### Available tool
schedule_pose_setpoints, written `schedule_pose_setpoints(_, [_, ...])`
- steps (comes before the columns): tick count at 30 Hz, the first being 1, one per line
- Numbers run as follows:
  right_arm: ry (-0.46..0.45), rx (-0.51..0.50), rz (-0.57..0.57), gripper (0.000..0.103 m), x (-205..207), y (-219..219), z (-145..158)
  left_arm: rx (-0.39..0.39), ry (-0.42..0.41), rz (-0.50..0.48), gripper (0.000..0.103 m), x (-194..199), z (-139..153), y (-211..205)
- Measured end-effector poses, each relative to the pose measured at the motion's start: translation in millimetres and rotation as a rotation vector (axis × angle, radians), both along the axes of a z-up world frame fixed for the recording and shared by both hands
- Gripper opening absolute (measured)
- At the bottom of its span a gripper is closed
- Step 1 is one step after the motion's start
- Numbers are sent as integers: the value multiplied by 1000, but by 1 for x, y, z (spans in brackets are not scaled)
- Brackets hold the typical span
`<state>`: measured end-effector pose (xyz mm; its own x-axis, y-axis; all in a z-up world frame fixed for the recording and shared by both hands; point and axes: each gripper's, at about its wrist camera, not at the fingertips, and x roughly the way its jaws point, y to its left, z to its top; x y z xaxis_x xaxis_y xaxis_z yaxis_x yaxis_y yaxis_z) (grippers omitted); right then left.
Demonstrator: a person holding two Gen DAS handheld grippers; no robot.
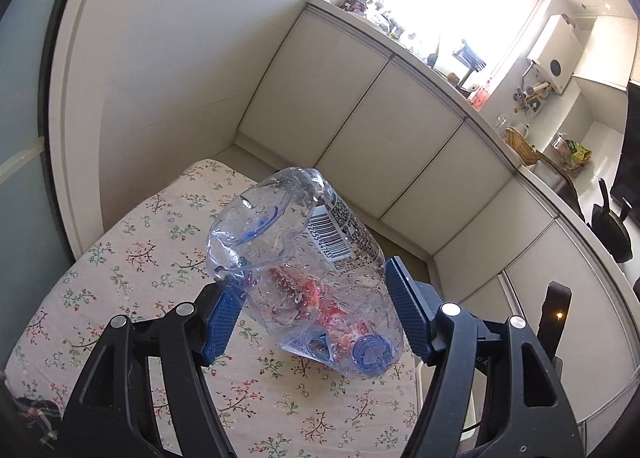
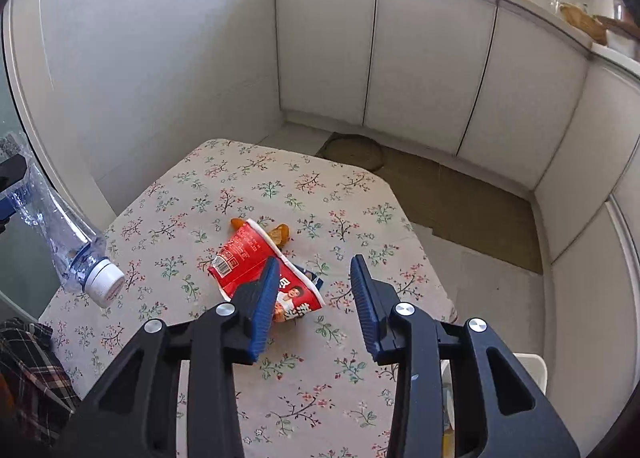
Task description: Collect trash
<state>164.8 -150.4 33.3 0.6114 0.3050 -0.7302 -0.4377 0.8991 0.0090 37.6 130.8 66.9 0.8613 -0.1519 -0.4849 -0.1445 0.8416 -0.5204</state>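
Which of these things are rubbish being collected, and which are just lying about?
Job: plastic bottle in the left hand-held gripper; red wrapper and orange peel on the table.
Lying about: plaid cloth, round mat, basket.

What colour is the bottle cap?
White cap, blue neck ring; clearest in the right wrist view.

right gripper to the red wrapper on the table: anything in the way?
Nothing visible. The right gripper is open and empty above the wrapper, which lies bare on the table. The peel sits just beyond it; the bottle is off to the left, in the left gripper.
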Motion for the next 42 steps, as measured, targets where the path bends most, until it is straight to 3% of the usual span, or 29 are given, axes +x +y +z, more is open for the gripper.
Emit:
schedule_pose_setpoints(1, [20, 8, -1, 78, 2, -4, -4, 5, -1, -1, 66, 0, 0, -2])
schedule_pose_setpoints(2, [34, 16, -8, 88, 3, -7, -9, 9, 0, 0, 66, 1, 0, -3])
schedule_pose_setpoints(3, [49, 29, -20, 91, 4, -9, -17, 14, 3, 3, 66, 2, -1, -3])
schedule_pose_setpoints(6, [191, 148, -95, 91, 17, -19, -56, 13, 22, 9, 66, 4, -9, -1])
schedule_pose_setpoints(10, [379, 413, -214, 91, 29, -37, -117, 0, 59, 19, 66, 10, -24, 11])
schedule_pose_setpoints(13, [443, 575, -242, 91, 29, -38, -158, -4, 77, 25, 66, 14, -33, 20])
schedule_pose_setpoints(19, [399, 553, -138, 91, 29, -6, -168, -38, 110, 39, 66, 23, -58, 36])
schedule_pose_setpoints(23, [415, 537, -135, 91, 36, 7, -175, -57, 145, 29, 66, 32, -72, 41])
schedule_pose_setpoints(24, [419, 529, -134, 83, 38, 10, -179, -52, 146, 30, 66, 32, -72, 41])
schedule_pose_setpoints(25, [424, 519, -134, 57, 40, 11, -181, -45, 146, 33, 66, 32, -73, 41])
schedule_pose_setpoints(26, [443, 517, -133, 44, 42, 12, -185, -38, 146, 37, 66, 32, -73, 42])
schedule_pose_setpoints(27, [461, 533, -135, 39, 46, 12, -188, -36, 147, 40, 66, 32, -74, 43])
schedule_pose_setpoints(35, [397, 487, -156, 30, 43, 13, -164, -31, 136, 45, 66, 29, -69, 40])
schedule_pose_setpoints(42, [291, 399, -159, 30, 31, 7, -131, -16, 105, 48, 66, 22, -57, 32])
